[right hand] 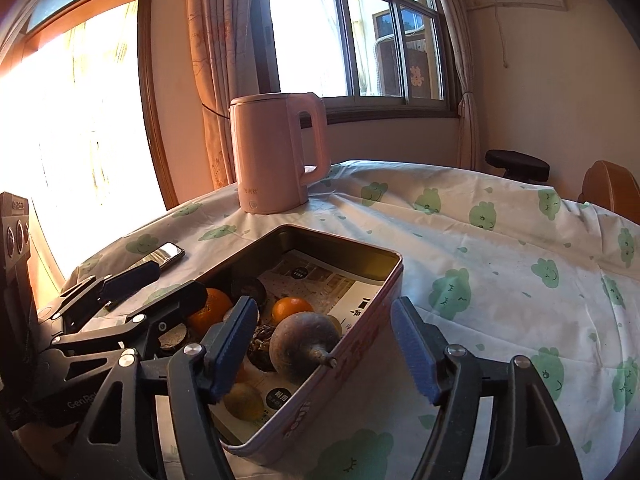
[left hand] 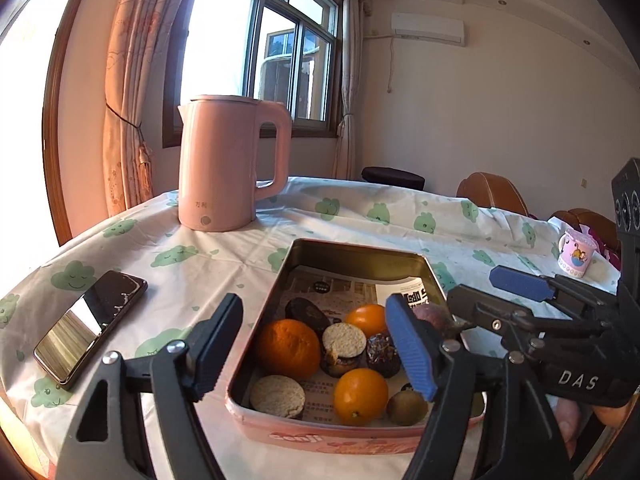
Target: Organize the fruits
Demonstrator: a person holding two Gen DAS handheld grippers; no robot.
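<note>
**Both grippers loose over the fruit tin**

The worktop [left hand: 360,216], under a white cloth printed with green clouds, carries it all. Behind the tin stands the pink kettle [left hand: 224,164], upright, handle to the right. The tin [left hand: 340,436] itself sits open, paper-lined. To the tin's left lies a dark phone [left hand: 92,324], flat on the cloth. Inside the tin: a big orange [left hand: 288,344], two smaller oranges [left hand: 360,396], a greyish-purple round fruit [right hand: 304,344] against the right wall, a brown kiwi [left hand: 406,408] in the near corner, plus round cakes. The left gripper [left hand: 316,352] hangs released above the tin, nothing between its jaws. The right gripper [right hand: 324,354] is released too, straddling the tin's right wall, the purple fruit just inside its left finger.
</note>
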